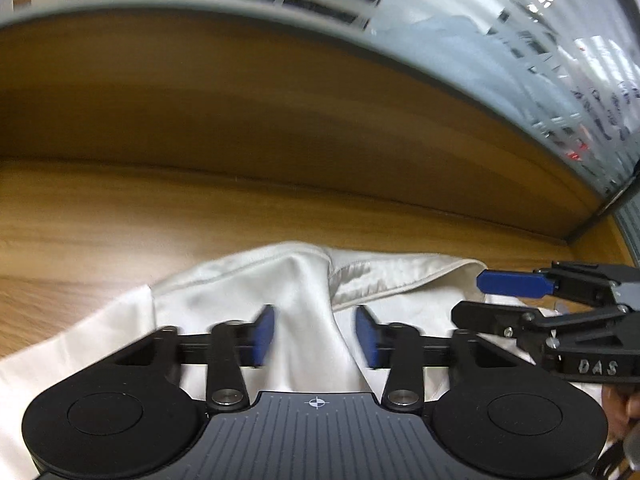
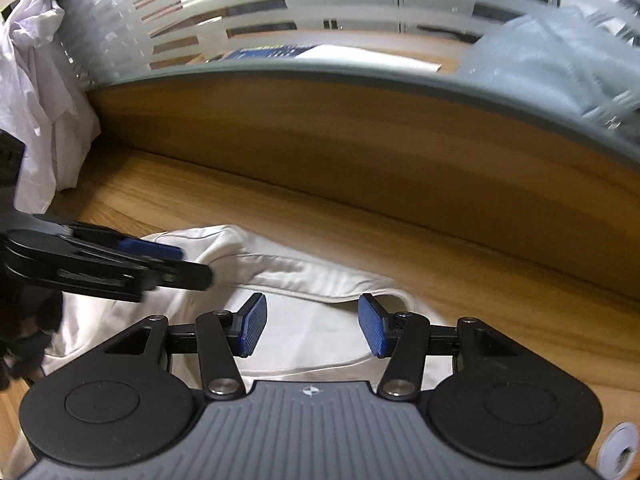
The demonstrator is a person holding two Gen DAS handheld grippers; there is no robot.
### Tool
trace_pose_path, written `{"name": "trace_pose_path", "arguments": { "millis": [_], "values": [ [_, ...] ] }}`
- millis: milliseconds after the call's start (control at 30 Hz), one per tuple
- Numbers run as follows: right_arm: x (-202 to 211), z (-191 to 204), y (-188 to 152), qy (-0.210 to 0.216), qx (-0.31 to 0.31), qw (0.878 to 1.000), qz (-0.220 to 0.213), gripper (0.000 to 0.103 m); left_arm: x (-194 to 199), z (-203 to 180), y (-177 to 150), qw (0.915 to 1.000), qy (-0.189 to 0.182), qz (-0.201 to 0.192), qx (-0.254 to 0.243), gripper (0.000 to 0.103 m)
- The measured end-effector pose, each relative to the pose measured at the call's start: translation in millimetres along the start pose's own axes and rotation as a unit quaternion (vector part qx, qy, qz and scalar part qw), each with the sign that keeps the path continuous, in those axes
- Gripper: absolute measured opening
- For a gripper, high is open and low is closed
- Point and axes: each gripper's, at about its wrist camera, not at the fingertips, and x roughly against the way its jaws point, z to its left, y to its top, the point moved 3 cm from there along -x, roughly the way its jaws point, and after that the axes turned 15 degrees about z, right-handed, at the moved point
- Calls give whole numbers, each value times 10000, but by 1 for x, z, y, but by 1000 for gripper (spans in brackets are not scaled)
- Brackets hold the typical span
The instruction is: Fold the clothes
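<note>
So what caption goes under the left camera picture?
Left gripper straddles a raised fold of the white garment on the wooden table, right gripper alongside.

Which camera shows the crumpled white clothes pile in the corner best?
The right wrist view: the crumpled white clothes pile sits in plain sight at its upper left, against the striped glass partition. The left wrist view does not show it at all.

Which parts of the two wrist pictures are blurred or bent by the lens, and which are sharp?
Left wrist view: the left gripper is smeared by motion, as is the wooden desk; the white garment is soft. Right wrist view: the right gripper is sharp, while the other gripper at the left edge is smeared. In both views the fisheye bends the frosted glass partition into an arc.
</note>
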Motion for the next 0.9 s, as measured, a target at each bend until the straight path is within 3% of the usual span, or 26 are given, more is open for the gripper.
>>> {"name": "trace_pose_path", "arguments": {
  "millis": [33, 133, 200, 300, 400, 533, 633, 733, 833, 900],
  "values": [
    [-3, 2, -1, 68, -41, 10000, 26, 57, -4, 1, 0, 9999, -131, 60, 54, 8],
    [-8, 6, -6, 379, -269, 9989, 79, 57, -3, 15, -1, 9957, -789, 24, 477, 6],
    [-12, 8, -9, 616, -500, 9968, 77, 56, -2, 27, -3, 9883, -1300, -9, 792, 5],
    [-20, 7, -16, 968, -982, 9904, 39, 49, -2, 41, -6, 9696, -2097, -84, 1261, 5],
    [-25, 0, -23, 1457, -1481, 9782, -56, 43, -5, 54, -12, 9410, -2906, -102, 1730, 5],
    [-35, -9, -29, 2590, -2181, 9406, -257, 43, -16, 67, -21, 8987, -3718, -98, 2323, 5],
    [-49, -12, -34, 3155, -2485, 9153, -308, 43, -22, 76, -27, 8663, -4182, -140, 2730, 5],
    [-63, -15, -39, 3665, -2753, 8881, -341, 43, -25, 84, -29, 8414, -4481, -160, 3016, 5],
    [-78, -17, -44, 4031, -3017, 8633, -341, 43, -28, 89, -29, 8243, -4688, -171, 3170, 5],
    [-87, -18, -47, 4239, -3190, 8469, -368, 43, -29, 91, -27, 8220, -4701, -154, 3211, 5]
  ]
}}
